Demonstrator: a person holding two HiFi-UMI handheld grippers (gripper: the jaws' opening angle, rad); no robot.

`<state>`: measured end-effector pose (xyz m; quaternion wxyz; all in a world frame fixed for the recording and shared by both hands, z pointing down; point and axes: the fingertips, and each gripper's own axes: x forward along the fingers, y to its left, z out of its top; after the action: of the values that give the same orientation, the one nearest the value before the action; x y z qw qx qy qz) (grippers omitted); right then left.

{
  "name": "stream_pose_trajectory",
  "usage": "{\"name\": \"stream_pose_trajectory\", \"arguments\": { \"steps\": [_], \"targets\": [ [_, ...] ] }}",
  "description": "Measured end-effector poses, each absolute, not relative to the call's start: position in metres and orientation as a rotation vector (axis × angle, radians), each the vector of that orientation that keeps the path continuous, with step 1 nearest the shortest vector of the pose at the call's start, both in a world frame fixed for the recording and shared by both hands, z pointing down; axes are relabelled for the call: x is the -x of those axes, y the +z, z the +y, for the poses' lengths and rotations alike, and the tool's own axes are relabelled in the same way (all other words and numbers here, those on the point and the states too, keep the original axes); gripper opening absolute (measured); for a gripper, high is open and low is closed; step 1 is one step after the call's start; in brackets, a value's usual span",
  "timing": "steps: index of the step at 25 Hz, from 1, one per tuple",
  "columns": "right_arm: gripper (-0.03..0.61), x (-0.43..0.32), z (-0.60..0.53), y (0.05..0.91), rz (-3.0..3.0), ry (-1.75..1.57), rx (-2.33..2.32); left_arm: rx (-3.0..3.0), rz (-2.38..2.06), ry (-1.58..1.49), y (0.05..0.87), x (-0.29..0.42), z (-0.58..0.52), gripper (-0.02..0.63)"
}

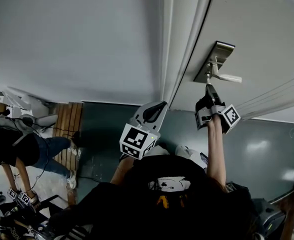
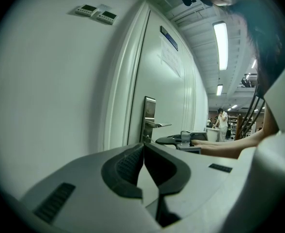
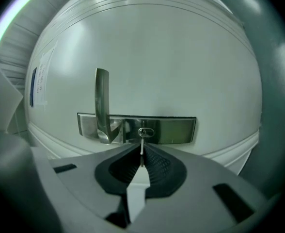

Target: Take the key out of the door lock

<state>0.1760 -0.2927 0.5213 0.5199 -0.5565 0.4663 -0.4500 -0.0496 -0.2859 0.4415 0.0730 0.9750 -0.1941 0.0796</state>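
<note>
The right gripper point(image 3: 141, 155) is clamped on the key point(image 3: 142, 143), which sits in the lock cylinder point(image 3: 145, 132) beside the door handle point(image 3: 102, 101) — gripped, not yet pulled free. The left gripper point(image 2: 143, 148) hangs back, jaws together on nothing — only the withdrawal looks left

In the right gripper view only a thin edge of the key point(image 3: 141, 147) shows at lower centre. Its head is buried between the pressed-together pads of the right claw point(image 3: 141, 153). In the head view that claw's tip covers the key, below the lever handle point(image 1: 226, 77). The print on the door notice point(image 2: 170, 57), upper middle of the left gripper view, is too small to read, as are the two wall panels point(image 2: 96, 13) at upper left. A bystander point(image 1: 14, 149) at the head view's lower left is cut off by the frame edge.
</note>
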Motion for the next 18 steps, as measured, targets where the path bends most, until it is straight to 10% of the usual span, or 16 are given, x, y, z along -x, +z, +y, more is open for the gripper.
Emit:
{"name": "stream_pose_trajectory", "arguments": {
  "steps": [18],
  "targets": [
    [0.021, -0.124, -0.22, 0.501, 1.348, -1.087, 1.425, -2.907, -0.46, 0.246, 0.458, 0.034, -0.253, 0.009]
  ]
}}
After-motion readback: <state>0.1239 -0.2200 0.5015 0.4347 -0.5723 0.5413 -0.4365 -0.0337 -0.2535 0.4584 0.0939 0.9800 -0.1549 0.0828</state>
